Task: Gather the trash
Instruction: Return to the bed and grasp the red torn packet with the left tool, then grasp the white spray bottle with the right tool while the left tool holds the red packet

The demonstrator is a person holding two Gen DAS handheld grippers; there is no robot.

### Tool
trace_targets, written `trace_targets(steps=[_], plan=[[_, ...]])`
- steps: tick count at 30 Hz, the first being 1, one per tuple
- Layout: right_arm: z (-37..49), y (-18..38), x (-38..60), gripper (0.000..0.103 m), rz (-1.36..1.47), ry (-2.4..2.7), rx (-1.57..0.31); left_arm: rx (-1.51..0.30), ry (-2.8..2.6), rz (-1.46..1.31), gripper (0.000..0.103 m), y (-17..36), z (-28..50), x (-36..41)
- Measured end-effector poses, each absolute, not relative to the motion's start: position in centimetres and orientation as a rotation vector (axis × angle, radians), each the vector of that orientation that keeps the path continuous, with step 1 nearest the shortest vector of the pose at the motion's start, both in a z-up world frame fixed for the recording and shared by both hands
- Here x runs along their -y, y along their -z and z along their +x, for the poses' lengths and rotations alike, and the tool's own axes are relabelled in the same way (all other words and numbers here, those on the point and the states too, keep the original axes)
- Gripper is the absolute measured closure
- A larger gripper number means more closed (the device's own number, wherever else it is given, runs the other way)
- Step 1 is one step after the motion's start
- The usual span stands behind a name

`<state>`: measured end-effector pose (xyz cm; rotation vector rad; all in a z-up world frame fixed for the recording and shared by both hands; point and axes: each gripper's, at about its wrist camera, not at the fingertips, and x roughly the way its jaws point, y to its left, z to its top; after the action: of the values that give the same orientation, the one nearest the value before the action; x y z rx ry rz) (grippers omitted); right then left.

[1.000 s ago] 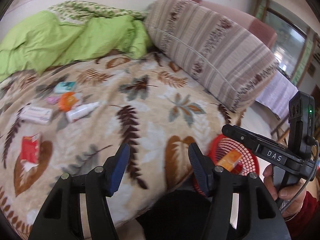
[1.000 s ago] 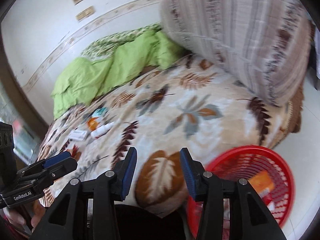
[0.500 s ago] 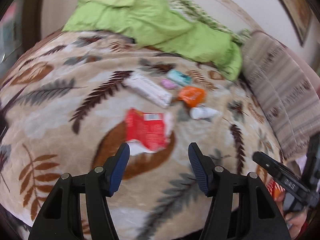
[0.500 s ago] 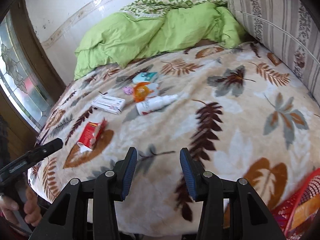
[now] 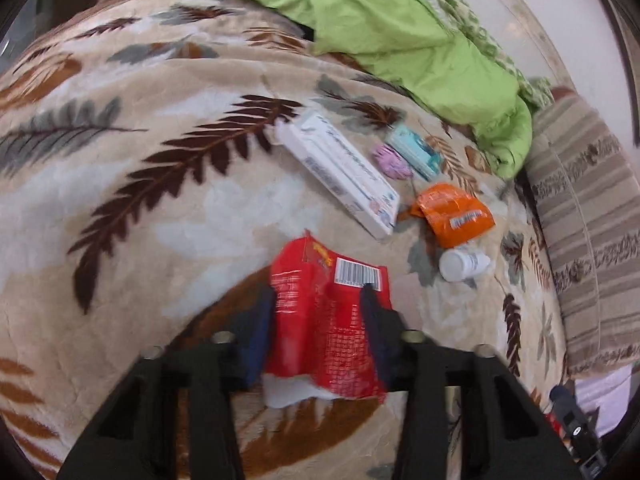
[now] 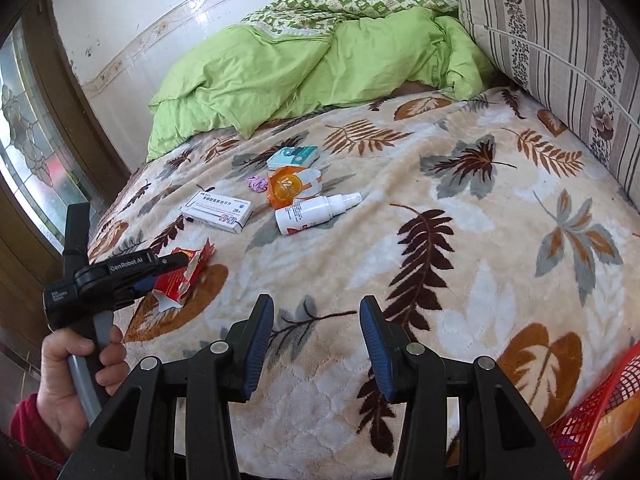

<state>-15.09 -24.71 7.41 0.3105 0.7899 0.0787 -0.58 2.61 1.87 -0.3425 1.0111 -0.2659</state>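
While the left gripper [image 5: 316, 316] straddles the red wrapper [image 5: 326, 312] on the leaf-print blanket [image 5: 160, 208], apparently not yet pinching it, the right gripper [image 6: 316, 344] hangs open, the red basket [image 6: 592, 408] at its four o'clock.

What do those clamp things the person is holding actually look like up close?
Each is a black plastic two-finger clamp. The right gripper has ribbed blue pads and silver bolts. The left gripper, seen from the side, carries white "GenRobot.AI" lettering and a grey handle. The hand gripping it wears a red sleeve, with a dark cord beside it.
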Motion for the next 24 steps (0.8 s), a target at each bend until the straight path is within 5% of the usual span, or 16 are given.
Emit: trace_targets(steps=[16,24], plan=[[4.3,-2.8,29.2,0.056,0.522,-0.168,-0.931,-0.843,0.257,-0.199,0.089,-4.6,-2.4,-2.5],[3.3,-0.7,29.3,0.056,0.610,-0.233,-1.014,-0.844,0.243,-0.219,0.089,-4.4,-2.0,-3.2]])
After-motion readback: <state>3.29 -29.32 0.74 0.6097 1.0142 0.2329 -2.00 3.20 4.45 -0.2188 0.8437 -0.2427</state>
